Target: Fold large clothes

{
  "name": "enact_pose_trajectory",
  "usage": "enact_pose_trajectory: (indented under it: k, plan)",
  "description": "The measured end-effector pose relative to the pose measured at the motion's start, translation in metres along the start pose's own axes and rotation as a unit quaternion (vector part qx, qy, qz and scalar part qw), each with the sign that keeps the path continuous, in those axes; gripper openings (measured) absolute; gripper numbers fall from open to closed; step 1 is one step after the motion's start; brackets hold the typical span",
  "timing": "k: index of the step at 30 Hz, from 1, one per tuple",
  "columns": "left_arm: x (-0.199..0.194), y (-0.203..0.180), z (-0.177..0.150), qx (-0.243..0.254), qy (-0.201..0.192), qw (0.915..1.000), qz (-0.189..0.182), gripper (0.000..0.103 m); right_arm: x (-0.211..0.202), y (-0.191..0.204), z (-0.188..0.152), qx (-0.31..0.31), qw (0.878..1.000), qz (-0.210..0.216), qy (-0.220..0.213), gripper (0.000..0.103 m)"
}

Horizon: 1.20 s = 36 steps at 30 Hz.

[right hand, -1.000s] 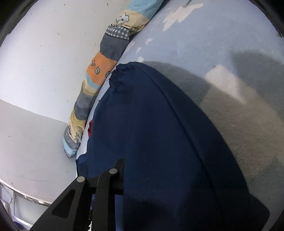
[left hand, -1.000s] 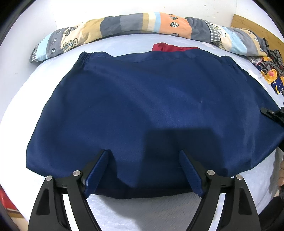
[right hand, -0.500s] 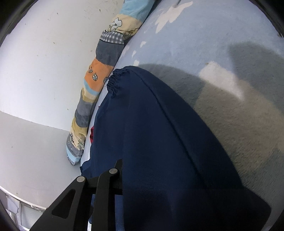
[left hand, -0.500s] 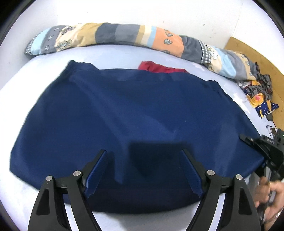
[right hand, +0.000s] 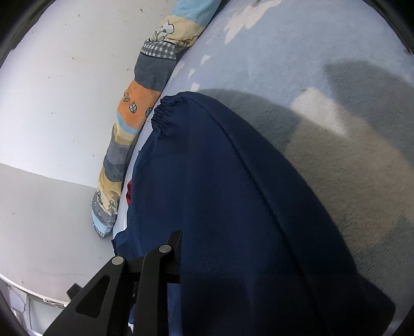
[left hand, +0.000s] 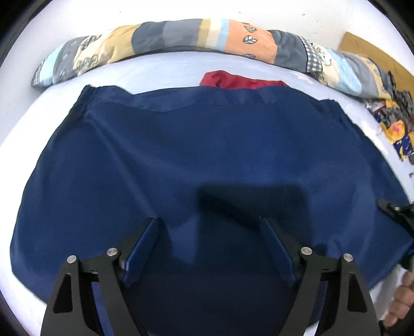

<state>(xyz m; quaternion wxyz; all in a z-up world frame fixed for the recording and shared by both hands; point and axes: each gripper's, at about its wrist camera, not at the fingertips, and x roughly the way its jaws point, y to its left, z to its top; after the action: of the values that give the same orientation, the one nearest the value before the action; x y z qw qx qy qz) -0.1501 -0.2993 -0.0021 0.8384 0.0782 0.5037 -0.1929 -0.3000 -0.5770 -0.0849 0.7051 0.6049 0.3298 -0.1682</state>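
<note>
Across the pale blue bed sheet (left hand: 168, 69) a large navy garment (left hand: 207, 155) lies spread flat, its gathered elastic corners toward the far side. From the left wrist view, the left gripper (left hand: 209, 248) hangs low over the near hem with its two blue-padded fingers (left hand: 141, 248) set wide apart and nothing between them; the cloth under them sits in the gripper's own shadow, so the hem there is hard to follow. Behind the far edge of the garment a red cloth (left hand: 233, 81) peeks out, mostly covered by the navy fabric. A long patchwork bolster (left hand: 181, 36) runs along the white wall (left hand: 77, 15), and a heap of patterned clothes (left hand: 396, 121) lies at the right, cut off by the lens edge.

At the right rim of that view the black tip of the right gripper (left hand: 396, 210) reaches the garment's right edge, and part of a hand (left hand: 403, 297) shows below it, mostly out of frame. From the right wrist view only one black finger (right hand: 165, 256) of that gripper is visible; navy fabric drapes over everything to its right and hides the other finger, so I cannot tell whether it is clamped on the cloth or parted. The gathered corner (right hand: 165, 113) lies just beside the bolster in that view.
</note>
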Motion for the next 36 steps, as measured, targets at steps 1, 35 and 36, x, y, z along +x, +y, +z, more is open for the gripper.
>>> enact_pose_trajectory:
  k: [1,35,36]
  plan:
    - [-0.004,0.003,-0.002,-0.001,0.008,1.0000,0.001,0.082,0.000,-0.001,0.000,0.003,1.000,0.001,0.001,0.030]
    - [-0.071,0.100,-0.025,-0.069,-0.043,0.9965,0.016,0.083,-0.035,0.151,-0.046,-0.187,0.979,-0.044,-0.073,0.016]
    - [-0.075,0.110,-0.026,-0.079,-0.046,0.9957,0.020,0.083,-0.032,0.162,-0.051,-0.197,0.977,-0.049,-0.070,0.016]
